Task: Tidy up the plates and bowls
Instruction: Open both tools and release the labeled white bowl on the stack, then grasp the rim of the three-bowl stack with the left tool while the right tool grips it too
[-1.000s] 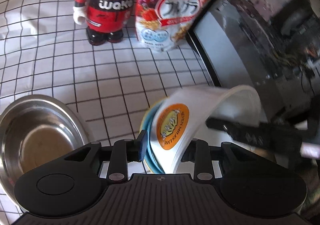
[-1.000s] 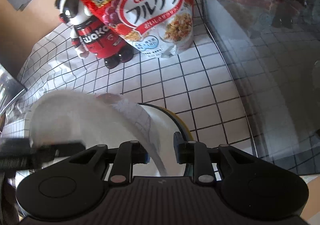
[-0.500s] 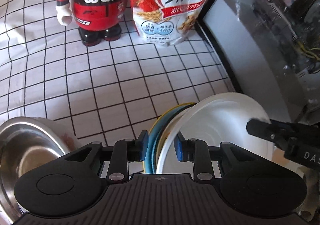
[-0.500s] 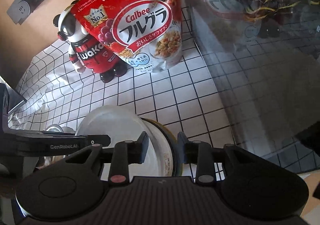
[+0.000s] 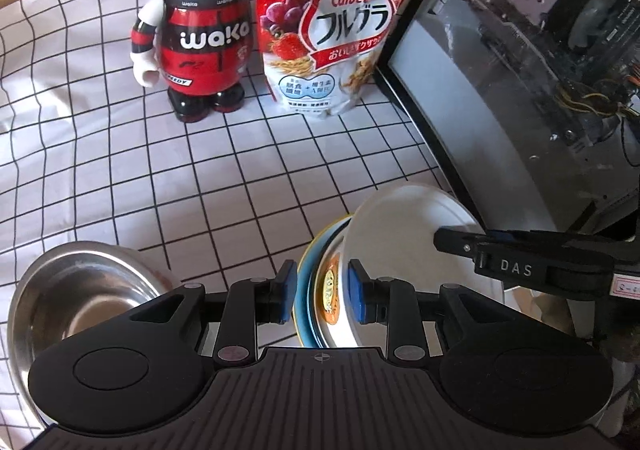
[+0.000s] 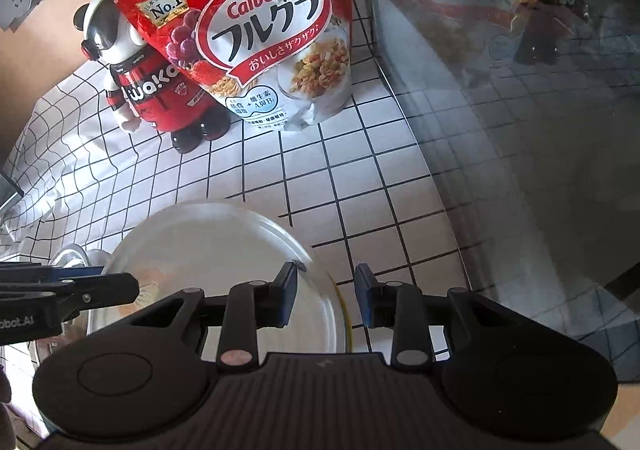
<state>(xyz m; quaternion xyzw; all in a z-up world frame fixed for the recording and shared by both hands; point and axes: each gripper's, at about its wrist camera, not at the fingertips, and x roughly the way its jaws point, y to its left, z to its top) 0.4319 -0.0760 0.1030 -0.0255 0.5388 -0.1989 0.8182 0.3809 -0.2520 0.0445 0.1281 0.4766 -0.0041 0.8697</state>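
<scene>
A: L gripper [image 5: 322,292] clamps the plate stack [image 5: 316,290], right of the steel bowl [image 5: 80,302].
B: R gripper [image 6: 325,296]'s slack astride the white plate [image 6: 216,250]. Stacking step; next, prob settle it flat.

The white plate [image 5: 404,234], steeply tilted with its orange-labelled underside facing the left wrist camera a second ago, now lies lower against the stack of plates [image 5: 316,290], showing its plain face. The right gripper [image 6: 325,300], then pinching its rim at about 6 o'clock, now has its jaws parted, seemingly clear of the rim. The left gripper [image 5: 322,296] now straddles the stack's edge slightly narrower.
</scene>
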